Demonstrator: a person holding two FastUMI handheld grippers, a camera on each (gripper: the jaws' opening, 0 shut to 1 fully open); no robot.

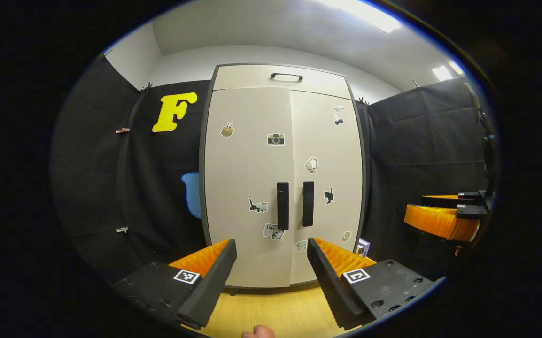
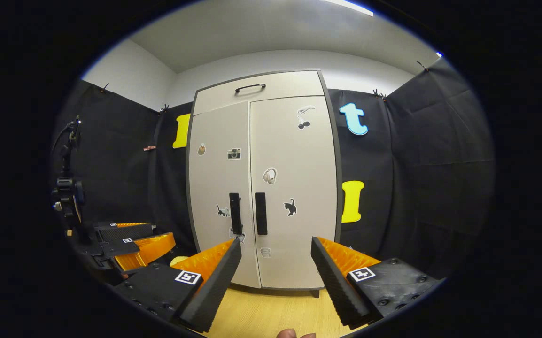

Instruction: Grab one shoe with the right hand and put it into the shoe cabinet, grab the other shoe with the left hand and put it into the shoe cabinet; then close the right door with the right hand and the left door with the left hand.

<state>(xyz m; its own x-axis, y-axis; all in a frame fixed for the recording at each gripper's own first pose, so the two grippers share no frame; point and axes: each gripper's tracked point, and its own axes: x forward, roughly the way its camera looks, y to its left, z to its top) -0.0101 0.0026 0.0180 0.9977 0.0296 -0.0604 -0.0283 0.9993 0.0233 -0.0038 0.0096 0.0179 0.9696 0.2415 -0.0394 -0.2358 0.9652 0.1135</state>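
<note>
Shoe cabinet [image 1: 282, 178] ahead of you, both doors flush shut; shoes not in view.
Your left gripper [image 1: 271, 256] and right gripper [image 2: 275, 256] point level at the handles [image 2: 248, 213], fingers spread, empty, wooden floor [image 2: 271, 305] between.

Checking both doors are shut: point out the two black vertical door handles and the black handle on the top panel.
Left black vertical door handle [image 1: 282, 206]: left gripper view, mid-bar.
Right black vertical door handle [image 1: 308, 203]: left gripper view, mid-bar.
Black top-panel handle [image 2: 250, 88]: right gripper view, centre of grip.
</note>
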